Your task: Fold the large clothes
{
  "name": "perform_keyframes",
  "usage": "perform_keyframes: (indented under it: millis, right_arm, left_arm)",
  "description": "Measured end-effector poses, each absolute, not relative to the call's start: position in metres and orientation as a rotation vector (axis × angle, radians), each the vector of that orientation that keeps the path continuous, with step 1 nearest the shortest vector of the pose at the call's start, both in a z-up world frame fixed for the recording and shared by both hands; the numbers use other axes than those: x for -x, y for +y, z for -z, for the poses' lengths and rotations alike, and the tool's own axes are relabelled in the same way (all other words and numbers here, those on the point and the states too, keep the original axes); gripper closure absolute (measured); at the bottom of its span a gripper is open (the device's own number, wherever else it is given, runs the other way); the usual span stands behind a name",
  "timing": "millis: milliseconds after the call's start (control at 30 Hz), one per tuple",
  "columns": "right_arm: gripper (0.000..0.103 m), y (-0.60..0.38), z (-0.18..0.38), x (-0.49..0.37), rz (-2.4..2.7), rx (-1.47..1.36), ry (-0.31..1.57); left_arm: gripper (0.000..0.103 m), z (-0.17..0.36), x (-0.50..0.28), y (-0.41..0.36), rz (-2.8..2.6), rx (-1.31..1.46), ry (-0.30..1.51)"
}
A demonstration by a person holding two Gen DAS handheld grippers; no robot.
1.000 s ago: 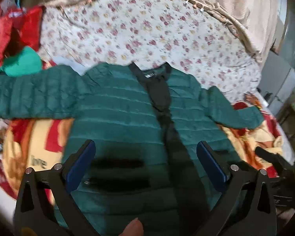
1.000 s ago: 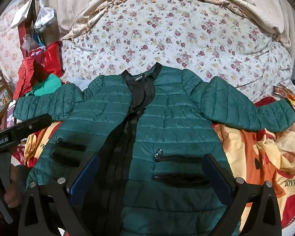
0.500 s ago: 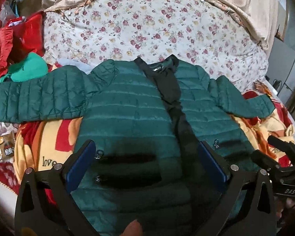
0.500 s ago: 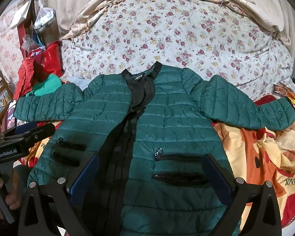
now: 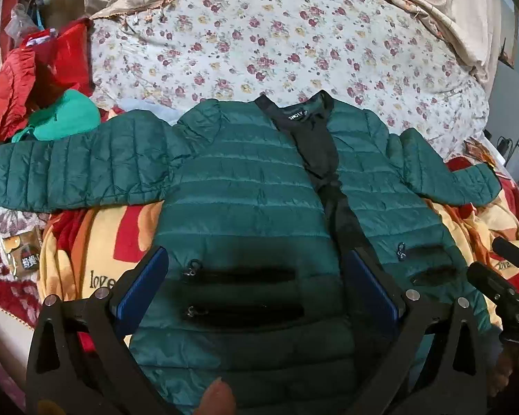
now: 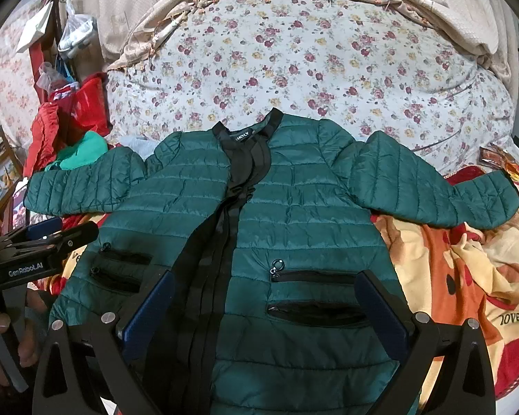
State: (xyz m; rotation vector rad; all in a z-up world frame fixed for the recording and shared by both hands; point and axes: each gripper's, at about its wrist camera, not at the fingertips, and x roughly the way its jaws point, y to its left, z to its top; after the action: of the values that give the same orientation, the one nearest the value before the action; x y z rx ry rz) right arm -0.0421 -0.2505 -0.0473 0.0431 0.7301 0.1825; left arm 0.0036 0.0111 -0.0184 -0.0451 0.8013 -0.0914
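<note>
1. Two hand-held grippers hover above a green quilted jacket (image 6: 294,214) that lies face up and spread on the bed (image 6: 294,62); your left hand-held gripper (image 5: 256,287) and right hand-held gripper (image 6: 264,306) both stand with jaws wide apart, gripping nothing.
2. Both sleeves are out to the sides: the left sleeve (image 5: 76,169) reaches toward a pile of red clothes (image 5: 34,76), and the right sleeve (image 6: 432,186) rests over an orange cartoon blanket (image 6: 467,276).
3. Down the middle, the black front placket (image 6: 221,252) gapes a little, so the two front panels do not lie quite flush.
4. Likely the step in hand is the first fold, a sleeve brought across the chest. Take each cuff at its very edge, where the padding is thinnest, and close firmly, as the shell looks slippery.
5. Lift only enough to clear the body, then lay the sleeve flat along the quilting lines; puffy filling may spring back, so press it down before letting go.
6. Keep your grippers well apart, so neither one drags the hem askew.
</note>
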Motion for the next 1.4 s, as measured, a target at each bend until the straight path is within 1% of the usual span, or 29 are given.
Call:
perform_keyframes:
  millis: [400,633,933,1400]
  right_arm:
    - [0.000,-0.253,0.040,0.046,-0.181,-0.048,0.720]
    - [0.000,-0.253,0.040,0.045,-0.163,-0.040,0.723]
    - [0.000,-0.273,0.044,0.033,-0.004,-0.072,0.770]
    - [0.000,-0.263,0.031,0.027,-0.081,-0.089,0.740]
  left_arm:
    - [0.000,0.019,-0.003,0.007,0.057,-0.005,0.817]
    - [0.000,0.010,0.002,0.010,0.069,0.012,0.793]
    - [0.000,0.018,-0.006,0.003,0.002,-0.036,0.846]
    - [0.000,0.007,-0.002,-0.005,-0.011,-0.052,0.829]
